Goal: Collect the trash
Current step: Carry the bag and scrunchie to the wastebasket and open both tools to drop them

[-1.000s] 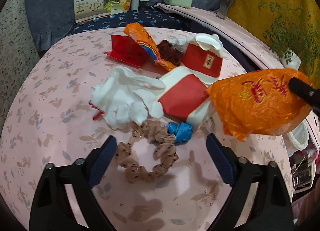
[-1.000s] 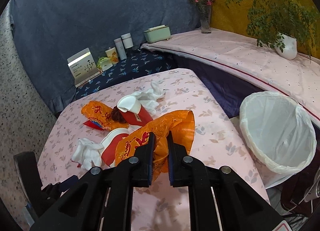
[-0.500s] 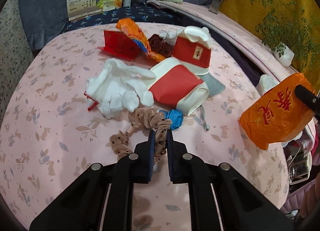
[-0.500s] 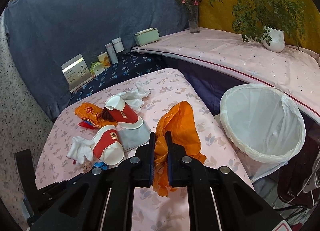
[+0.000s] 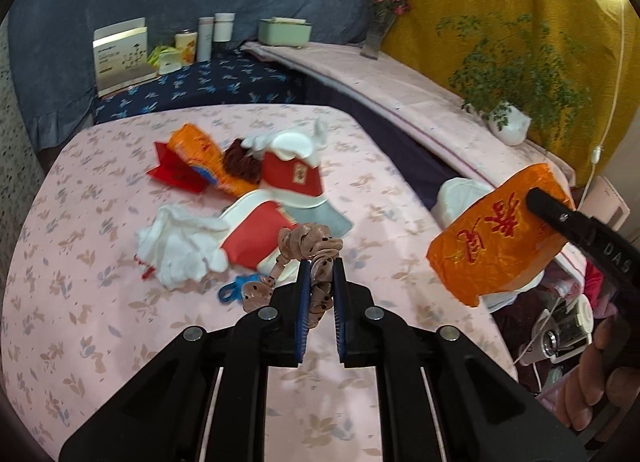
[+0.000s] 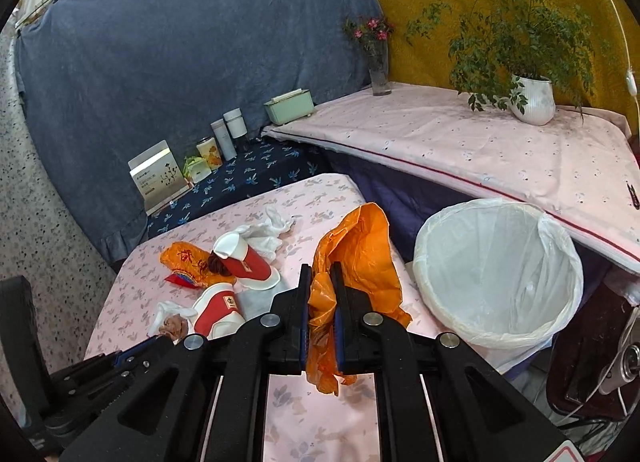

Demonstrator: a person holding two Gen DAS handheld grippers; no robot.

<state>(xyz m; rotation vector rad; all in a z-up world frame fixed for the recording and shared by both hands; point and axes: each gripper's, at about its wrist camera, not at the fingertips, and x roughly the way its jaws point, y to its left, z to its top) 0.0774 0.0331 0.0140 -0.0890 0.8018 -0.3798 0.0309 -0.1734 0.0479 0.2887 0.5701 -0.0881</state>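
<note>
1. Our left gripper [image 5: 319, 276] points forward and down, its fingers pinched tight on a spotted scrunchie [image 5: 310, 246].
2. Our right gripper [image 6: 321, 282] angles down, fingers clamped on an orange bag [image 6: 356, 250].
3. In the left view, our right hand [image 5: 596, 378] wraps the right gripper's handle at the lower right edge.

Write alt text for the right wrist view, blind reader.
The right hand-held gripper is shut on a crumpled orange plastic bag above a pink floral table, with a white-lined trash bin just to its right. Farther left on the table lie red-and-white slippers, white cloth and another orange wrapper.
</note>
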